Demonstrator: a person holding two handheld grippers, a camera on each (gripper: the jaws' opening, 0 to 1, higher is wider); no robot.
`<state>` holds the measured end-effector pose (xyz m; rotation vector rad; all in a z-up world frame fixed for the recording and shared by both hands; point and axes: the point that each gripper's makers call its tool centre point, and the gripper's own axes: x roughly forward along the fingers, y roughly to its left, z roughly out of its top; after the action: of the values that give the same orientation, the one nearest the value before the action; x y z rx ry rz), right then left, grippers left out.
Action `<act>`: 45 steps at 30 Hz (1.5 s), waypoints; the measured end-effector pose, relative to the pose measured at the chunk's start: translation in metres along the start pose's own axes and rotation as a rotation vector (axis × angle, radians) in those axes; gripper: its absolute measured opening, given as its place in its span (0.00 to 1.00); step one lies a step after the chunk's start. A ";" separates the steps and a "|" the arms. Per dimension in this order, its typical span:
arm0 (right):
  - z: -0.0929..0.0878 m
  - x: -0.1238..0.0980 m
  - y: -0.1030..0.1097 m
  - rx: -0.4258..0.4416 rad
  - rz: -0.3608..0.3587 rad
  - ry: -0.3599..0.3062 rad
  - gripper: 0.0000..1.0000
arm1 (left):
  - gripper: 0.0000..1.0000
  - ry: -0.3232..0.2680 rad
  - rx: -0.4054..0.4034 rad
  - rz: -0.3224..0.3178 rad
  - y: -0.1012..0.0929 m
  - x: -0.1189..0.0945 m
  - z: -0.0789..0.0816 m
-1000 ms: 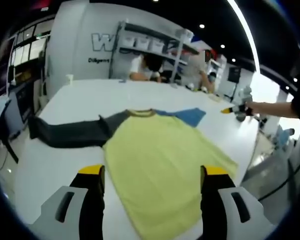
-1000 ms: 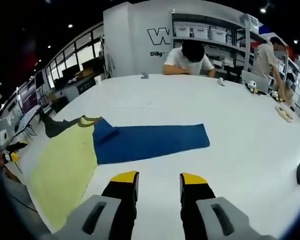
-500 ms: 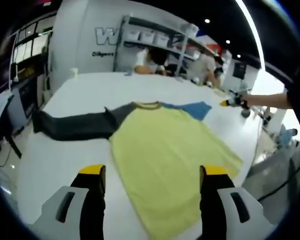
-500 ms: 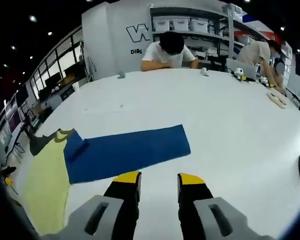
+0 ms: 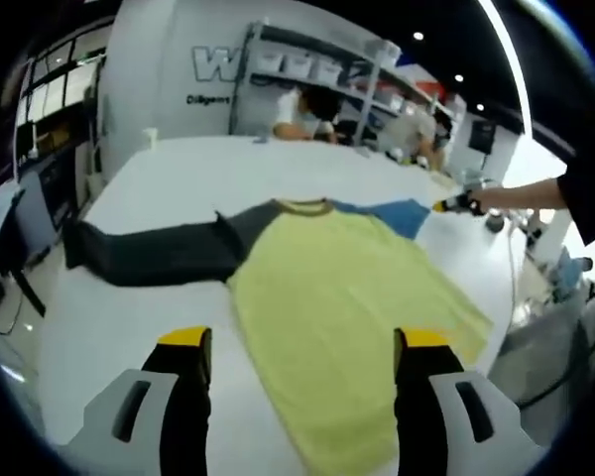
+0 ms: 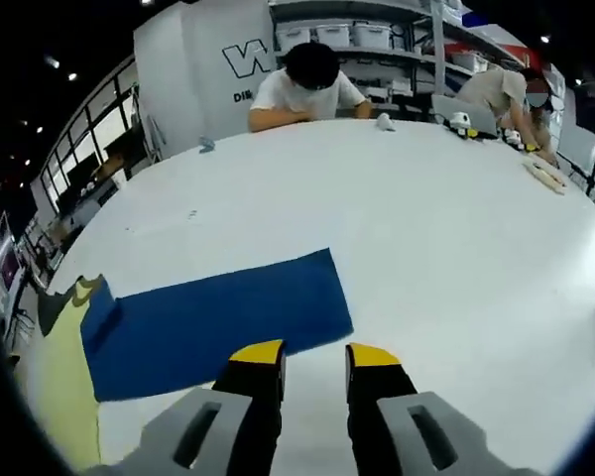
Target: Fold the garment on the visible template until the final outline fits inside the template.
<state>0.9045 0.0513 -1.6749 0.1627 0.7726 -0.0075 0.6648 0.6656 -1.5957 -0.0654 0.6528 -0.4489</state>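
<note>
A long-sleeved shirt lies flat on the white table [image 5: 178, 174]. Its yellow body [image 5: 347, 297] stretches away from my left gripper [image 5: 302, 342], which hovers open above the near hem with nothing between its jaws. The dark grey sleeve [image 5: 159, 253] runs out to the left and the blue sleeve [image 5: 392, 213] to the far right. My right gripper [image 5: 454, 205] reaches in from the right beside that blue sleeve. In the right gripper view, the blue sleeve [image 6: 218, 312] lies straight, and my right gripper [image 6: 314, 354] stands open just over its near edge by the cuff. The yellow body [image 6: 50, 397] shows at the left.
A person [image 6: 307, 84] sits at the table's far side, with another person [image 6: 501, 89] at the right. Small items [image 6: 545, 174] lie on the table near them. Shelves [image 5: 307, 69] line the back wall. The table edge [image 5: 501, 327] drops off at the right.
The right gripper has come closer to the blue sleeve's cuff end, and its jaws have narrowed slightly. The left gripper has shifted a little; the shirt lies as before.
</note>
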 end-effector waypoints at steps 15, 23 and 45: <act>0.004 0.013 -0.005 0.014 -0.049 -0.016 0.04 | 0.73 0.061 -0.002 -0.007 -0.015 -0.010 -0.023; -0.002 0.011 -0.007 -0.057 -0.054 0.023 0.00 | 0.72 0.055 -0.004 -0.009 -0.018 -0.007 -0.018; -0.007 -0.117 0.033 0.093 0.081 -0.118 0.00 | 0.68 -0.036 -0.014 -0.062 -0.028 -0.010 -0.011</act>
<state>0.8179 0.0785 -1.5943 0.2792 0.6475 0.0242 0.6408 0.6455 -1.5929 -0.1069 0.6196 -0.5022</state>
